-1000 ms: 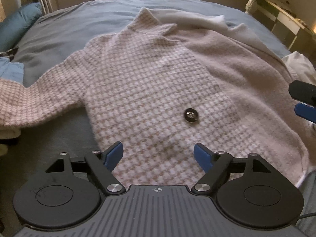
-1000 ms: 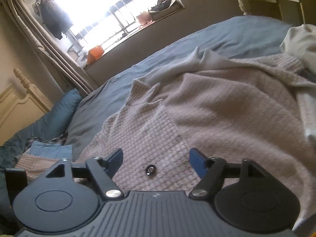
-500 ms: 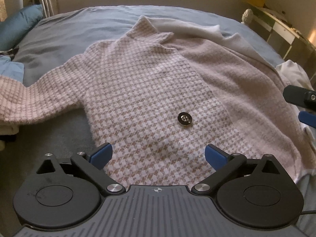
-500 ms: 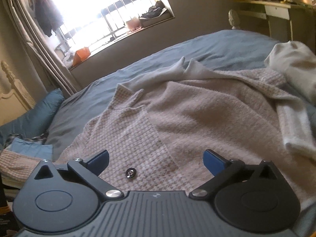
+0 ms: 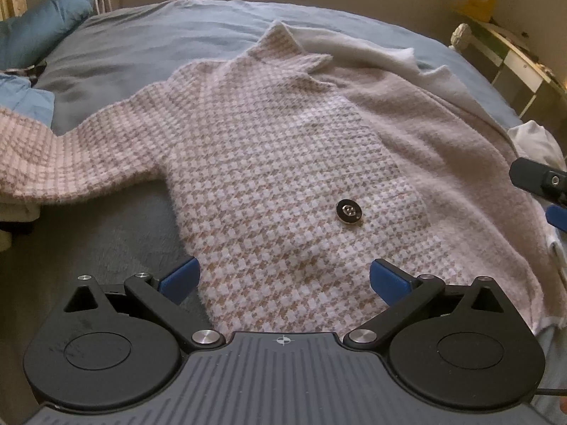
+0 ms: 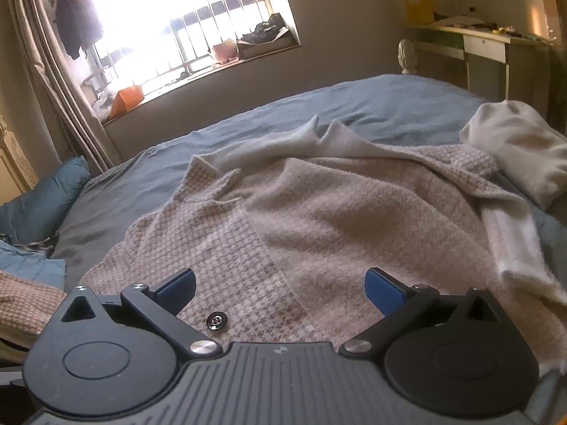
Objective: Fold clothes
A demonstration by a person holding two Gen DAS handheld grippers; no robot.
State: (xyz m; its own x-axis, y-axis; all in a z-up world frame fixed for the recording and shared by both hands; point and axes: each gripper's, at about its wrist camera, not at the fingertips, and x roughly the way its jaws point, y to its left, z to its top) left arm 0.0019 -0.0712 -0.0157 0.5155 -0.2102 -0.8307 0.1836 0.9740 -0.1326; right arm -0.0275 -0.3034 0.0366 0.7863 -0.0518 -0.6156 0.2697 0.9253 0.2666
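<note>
A pink-and-beige houndstooth jacket (image 5: 269,163) lies spread on the blue bed (image 5: 149,39), collar toward the far side. Its right front panel is turned over and shows a plain beige inner side (image 5: 425,134). One black button (image 5: 349,211) sits on the checked front; the right wrist view shows the button (image 6: 216,320) too. My left gripper (image 5: 283,278) hovers open above the jacket's lower hem, with nothing between its blue pads. My right gripper (image 6: 280,285) is open over the jacket's right part, empty as well. Its tip (image 5: 545,191) shows at the right edge of the left wrist view.
A crumpled white garment (image 6: 521,152) lies at the bed's right side. A blue pillow (image 5: 39,28) and folded blue cloth (image 5: 21,99) are at the left. A desk (image 6: 478,42) stands beyond the bed, under a bright window (image 6: 170,17).
Both grippers' jaws have spread wider apart. The right wrist view has rolled toward level. The jacket has not moved.
</note>
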